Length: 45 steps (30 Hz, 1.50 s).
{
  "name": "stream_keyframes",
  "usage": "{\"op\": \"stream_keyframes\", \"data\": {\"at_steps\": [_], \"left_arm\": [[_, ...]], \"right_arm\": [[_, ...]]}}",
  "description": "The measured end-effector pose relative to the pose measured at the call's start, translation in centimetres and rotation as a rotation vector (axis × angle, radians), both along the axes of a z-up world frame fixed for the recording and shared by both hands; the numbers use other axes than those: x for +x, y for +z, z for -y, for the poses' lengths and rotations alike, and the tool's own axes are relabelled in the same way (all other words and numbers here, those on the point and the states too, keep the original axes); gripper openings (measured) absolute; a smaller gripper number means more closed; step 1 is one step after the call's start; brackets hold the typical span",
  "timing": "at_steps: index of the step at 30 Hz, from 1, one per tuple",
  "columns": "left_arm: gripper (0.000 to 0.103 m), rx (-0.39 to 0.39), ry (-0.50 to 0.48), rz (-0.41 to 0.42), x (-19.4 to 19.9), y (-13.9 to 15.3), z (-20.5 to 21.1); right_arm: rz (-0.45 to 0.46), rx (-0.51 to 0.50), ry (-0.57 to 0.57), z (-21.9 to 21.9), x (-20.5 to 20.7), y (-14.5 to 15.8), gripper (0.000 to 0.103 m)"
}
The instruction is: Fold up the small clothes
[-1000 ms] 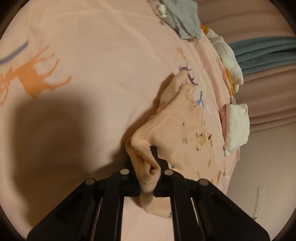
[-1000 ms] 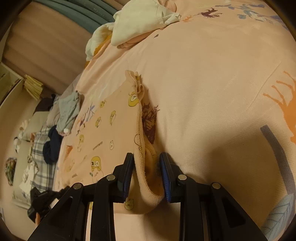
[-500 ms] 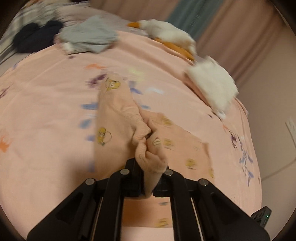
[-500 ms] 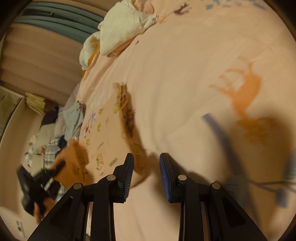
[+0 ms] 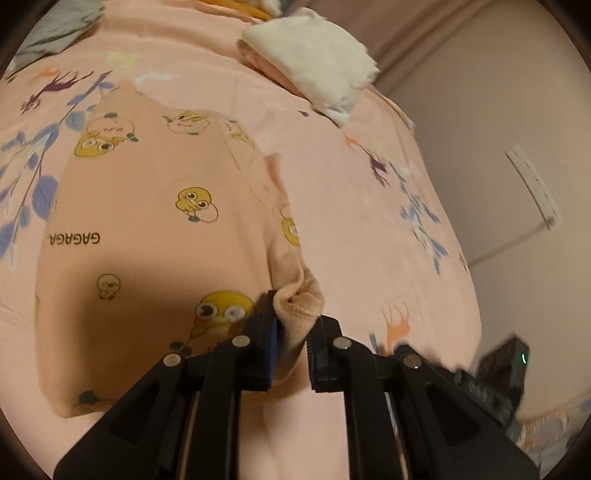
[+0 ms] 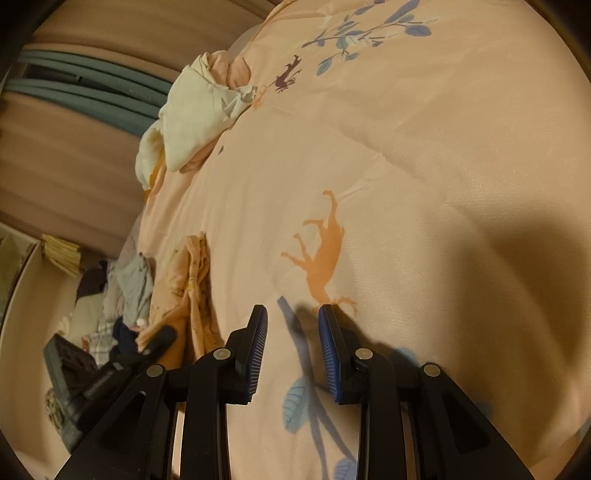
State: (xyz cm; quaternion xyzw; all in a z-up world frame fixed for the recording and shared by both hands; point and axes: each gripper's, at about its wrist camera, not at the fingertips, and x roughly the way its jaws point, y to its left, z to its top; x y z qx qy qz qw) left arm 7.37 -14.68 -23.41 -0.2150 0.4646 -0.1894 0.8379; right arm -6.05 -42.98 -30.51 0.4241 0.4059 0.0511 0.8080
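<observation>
A peach garment [image 5: 155, 206] printed with yellow ducks lies spread flat on the peach bedsheet [image 5: 351, 206]. Its bunched edge sits between the jaws of my left gripper [image 5: 291, 325], which are opening while the cloth is still caught between them. In the right wrist view the same garment [image 6: 184, 288] shows as a crumpled strip at the left, with the left gripper [image 6: 155, 343] at its near end. My right gripper [image 6: 291, 325] hovers open over bare sheet beside an orange deer print [image 6: 325, 254], with nothing between its fingers.
Folded white clothes [image 5: 314, 59] [image 6: 195, 110] lie at the bed's far edge. A grey garment [image 5: 48, 29] and darker clothes [image 6: 125, 332] are piled further off. A wall with a socket strip [image 5: 532, 184] borders the bed; curtains [image 6: 74, 110] hang behind.
The left gripper carried the garment's edge across and laid the garment flat. The right gripper let go of the cloth and moved away over bare sheet.
</observation>
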Motion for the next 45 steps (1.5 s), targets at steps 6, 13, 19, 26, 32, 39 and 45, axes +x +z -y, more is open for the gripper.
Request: {"op": "stream_keyframes", "data": {"at_steps": [6, 13, 19, 26, 32, 39, 45], "left_arm": [[0.044, -0.102, -0.15, -0.108, -3.3, 0.6, -0.9], [0.06, 0.013, -0.058, -0.033, -5.2, 2.4, -4.4], [0.065, 0.12, 0.086, -0.022, -4.9, 2.0, -7.9], [0.07, 0.089, 0.113, -0.07, -4.1, 0.6, -9.9], [0.07, 0.125, 0.135, -0.097, -3.9, -0.1, -10.5], [0.07, 0.122, 0.134, -0.086, -3.9, 0.2, -10.7], [0.07, 0.102, 0.109, -0.071, -3.8, 0.6, -9.9]], "right_arm": [[0.031, 0.107, 0.071, -0.9, 2.0, 0.8, 0.037], [0.12, 0.199, 0.353, -6.7, 7.2, 3.8, 0.058], [0.059, 0.134, 0.48, -10.9, 11.7, 3.7, 0.058], [-0.058, -0.032, 0.506, -14.8, 15.1, 1.7, 0.058], [0.018, -0.071, 0.532, -15.4, 14.1, 3.1, 0.049], [0.061, 0.033, 0.513, -13.4, 14.6, 4.3, 0.049], [-0.02, -0.078, 0.578, -16.1, 15.2, 2.1, 0.049]]}}
